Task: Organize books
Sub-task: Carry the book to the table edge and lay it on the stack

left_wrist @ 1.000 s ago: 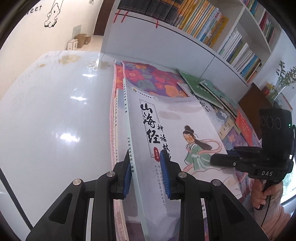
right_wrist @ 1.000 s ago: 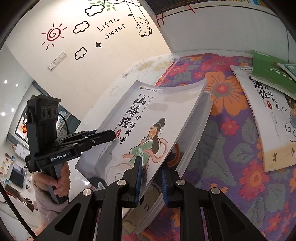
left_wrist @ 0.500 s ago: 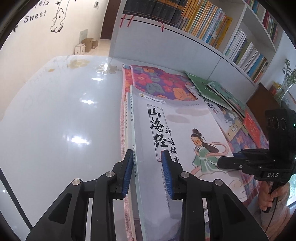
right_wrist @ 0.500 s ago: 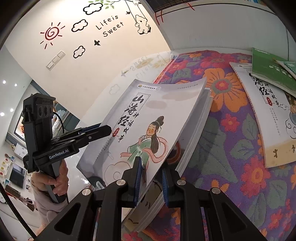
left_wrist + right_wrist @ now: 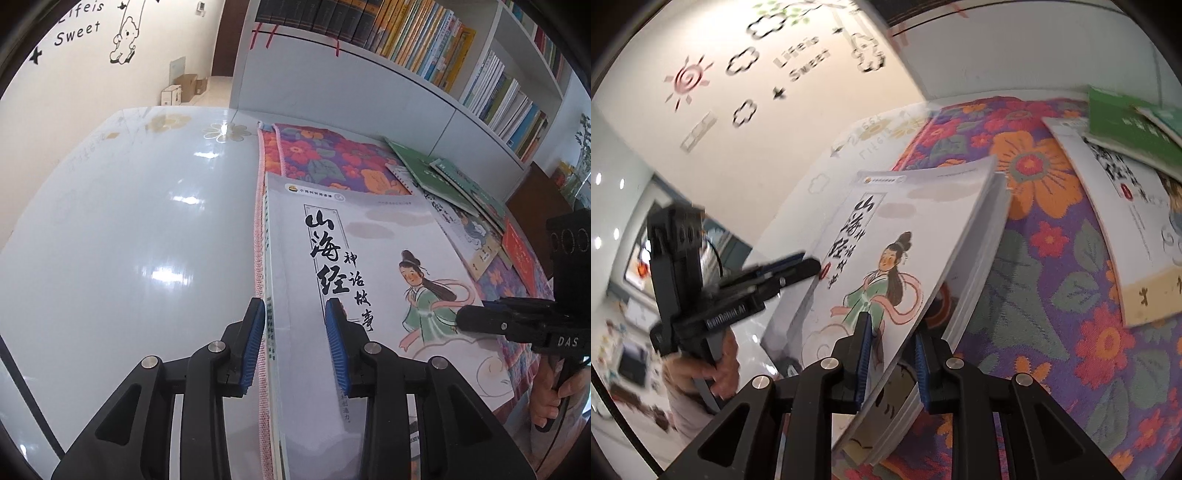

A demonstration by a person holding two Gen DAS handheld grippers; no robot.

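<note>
Left wrist view. My left gripper [image 5: 295, 339] straddles the spine edge of the top book [image 5: 369, 280], the white-covered one with the robed figure. Its jaws have just been opening: a second ago the pads pinched the spine, and now the blue pads [image 5: 255, 343] stand a little off it on either side, the book between them but not clamped. I judge that the book has been set down and is being let go. It lies flat on a stack at the left edge of the flowered cloth [image 5: 317, 162], its long axis running away from me toward the bookshelf [image 5: 424, 40], title end farthest. The right gripper [image 5: 476, 319] reaches in over the cover's near right corner.

Right wrist view. The picture is blurred, so I hedge: my right gripper [image 5: 892, 354] seems pressed on the top book's [image 5: 905, 236] lower corner, the cover raised off the books beneath. More loose books [image 5: 1115, 206] lie to the right on the cloth, not yet stacked.
</note>
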